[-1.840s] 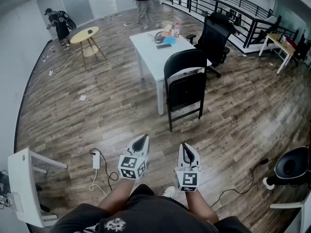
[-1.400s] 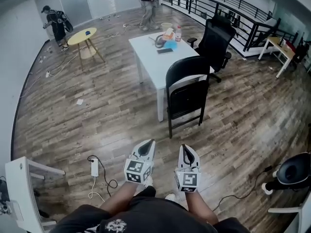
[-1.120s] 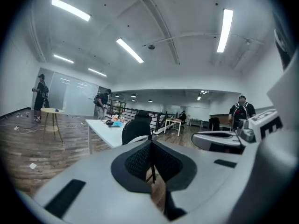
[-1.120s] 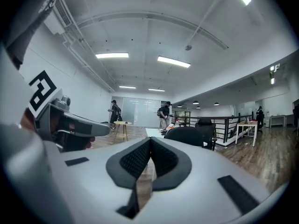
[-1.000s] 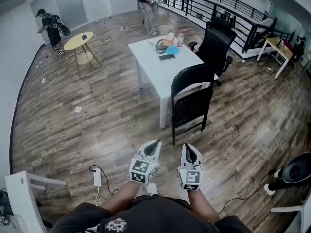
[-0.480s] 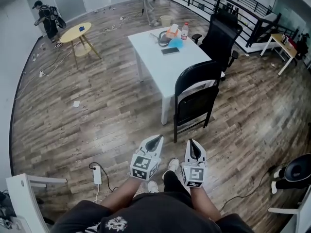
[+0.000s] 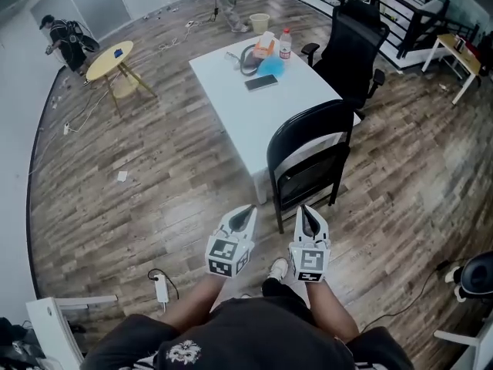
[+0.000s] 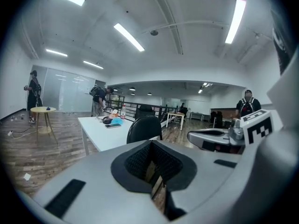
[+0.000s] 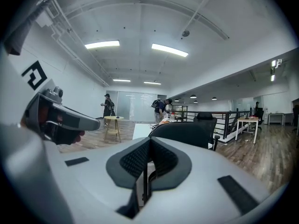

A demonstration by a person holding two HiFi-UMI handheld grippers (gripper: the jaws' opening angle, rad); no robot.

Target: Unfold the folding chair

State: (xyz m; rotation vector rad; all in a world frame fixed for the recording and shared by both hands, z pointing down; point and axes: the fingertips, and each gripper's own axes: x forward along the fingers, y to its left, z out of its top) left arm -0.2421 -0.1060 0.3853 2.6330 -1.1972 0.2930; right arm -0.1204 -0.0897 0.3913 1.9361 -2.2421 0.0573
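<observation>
Folding chair [image 7: 308, 156] stands upright and folded on the wood floor [image 7: 154, 191], close against the near edge of the white surface [image 7: 231, 91], at 12 o'clock from both claws. Left claw [image 7: 246, 210] is clenched, with nothing between its jaws. Right claw [image 7: 309, 211], just beside it at 3 o'clock, is likewise clenched and empty. Neither claw touches the chair. A black office chair [image 7: 350, 48] stands at 1 o'clock, beyond the surface.
</observation>
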